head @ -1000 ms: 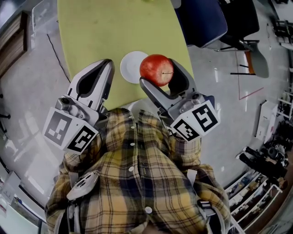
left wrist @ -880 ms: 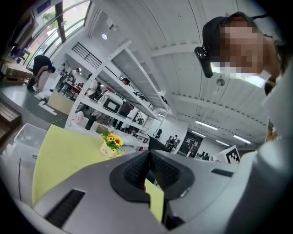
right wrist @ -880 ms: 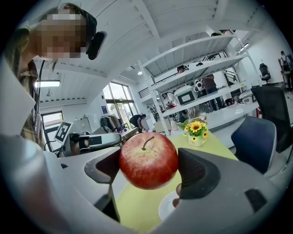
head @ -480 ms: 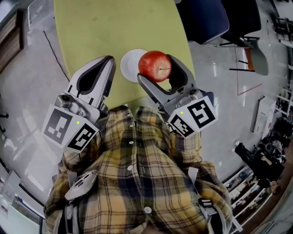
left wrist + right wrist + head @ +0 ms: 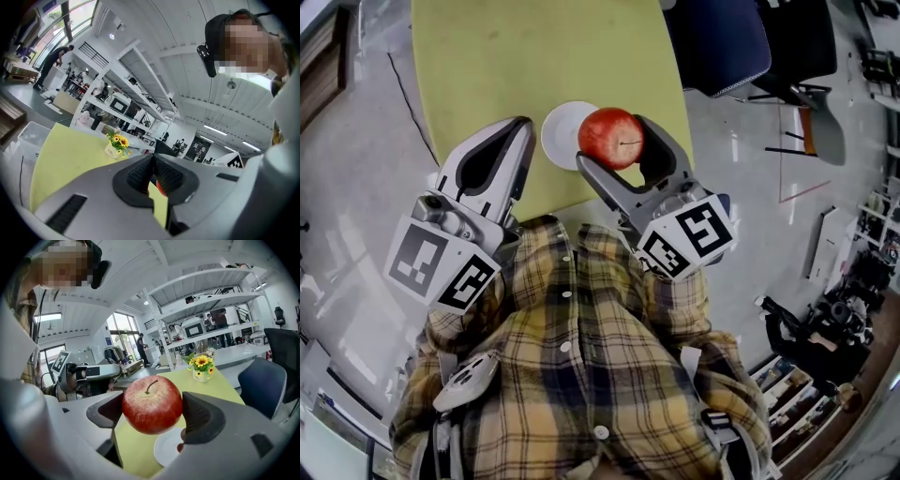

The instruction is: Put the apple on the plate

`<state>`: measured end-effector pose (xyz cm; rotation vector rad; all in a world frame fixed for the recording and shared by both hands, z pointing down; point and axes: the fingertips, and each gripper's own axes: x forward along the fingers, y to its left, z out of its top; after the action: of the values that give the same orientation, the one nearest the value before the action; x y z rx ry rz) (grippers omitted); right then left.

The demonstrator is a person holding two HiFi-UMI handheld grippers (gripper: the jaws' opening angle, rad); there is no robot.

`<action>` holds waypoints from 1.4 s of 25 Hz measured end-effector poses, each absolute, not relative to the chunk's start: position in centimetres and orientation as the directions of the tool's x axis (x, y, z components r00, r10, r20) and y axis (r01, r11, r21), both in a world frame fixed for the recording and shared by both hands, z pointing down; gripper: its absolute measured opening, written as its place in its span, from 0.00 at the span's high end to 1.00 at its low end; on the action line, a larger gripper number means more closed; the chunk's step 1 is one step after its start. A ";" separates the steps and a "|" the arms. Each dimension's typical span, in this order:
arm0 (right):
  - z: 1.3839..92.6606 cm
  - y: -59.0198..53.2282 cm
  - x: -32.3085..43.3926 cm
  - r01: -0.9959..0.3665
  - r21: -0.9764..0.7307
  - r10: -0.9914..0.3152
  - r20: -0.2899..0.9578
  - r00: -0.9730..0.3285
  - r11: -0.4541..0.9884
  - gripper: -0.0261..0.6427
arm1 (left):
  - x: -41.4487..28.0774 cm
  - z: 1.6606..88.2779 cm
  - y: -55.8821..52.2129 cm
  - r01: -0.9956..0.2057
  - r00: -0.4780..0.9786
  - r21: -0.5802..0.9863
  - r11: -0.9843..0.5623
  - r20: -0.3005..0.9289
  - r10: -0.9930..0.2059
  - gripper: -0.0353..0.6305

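Note:
A red apple (image 5: pixel 610 138) (image 5: pixel 152 404) is clamped between the jaws of my right gripper (image 5: pixel 614 150) (image 5: pixel 152 411), held in the air above the near edge of the yellow-green table (image 5: pixel 525 66). Its stem points up in the right gripper view. A small white plate (image 5: pixel 559 134) (image 5: pixel 169 450) lies on the table just left of and below the apple, partly hidden by it. My left gripper (image 5: pixel 508 150) (image 5: pixel 152 174) hovers left of the plate, jaws closed together with nothing between them.
A small pot of sunflowers (image 5: pixel 202 367) (image 5: pixel 115 145) stands at the table's far end. A dark blue chair (image 5: pixel 717 42) (image 5: pixel 262 385) sits at the table's right side. The person's plaid shirt (image 5: pixel 581 375) fills the lower head view. Shelving lines the room.
My right gripper has carried the apple slightly left and farther over the table, closer to the plate. The left gripper has stayed put.

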<state>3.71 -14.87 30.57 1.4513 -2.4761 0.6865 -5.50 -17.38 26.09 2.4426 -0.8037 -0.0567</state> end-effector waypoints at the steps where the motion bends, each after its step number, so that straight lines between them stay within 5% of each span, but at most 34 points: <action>1: 30.9 -14.9 3.9 -0.860 -0.299 -0.770 0.390 -0.506 0.414 0.39 | -5.3 26.2 -17.4 -0.536 0.819 0.526 -0.660 0.133 -0.559 0.93; 35: 47.6 -16.5 4.5 -0.867 -0.255 -0.651 0.579 -0.491 0.427 0.39 | -4.8 34.9 -17.5 -0.614 0.771 0.603 -0.509 0.321 -0.549 0.93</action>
<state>4.52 -16.49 47.64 1.2922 -2.2914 0.7513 -4.79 -17.52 34.89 2.2317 -0.8624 0.1140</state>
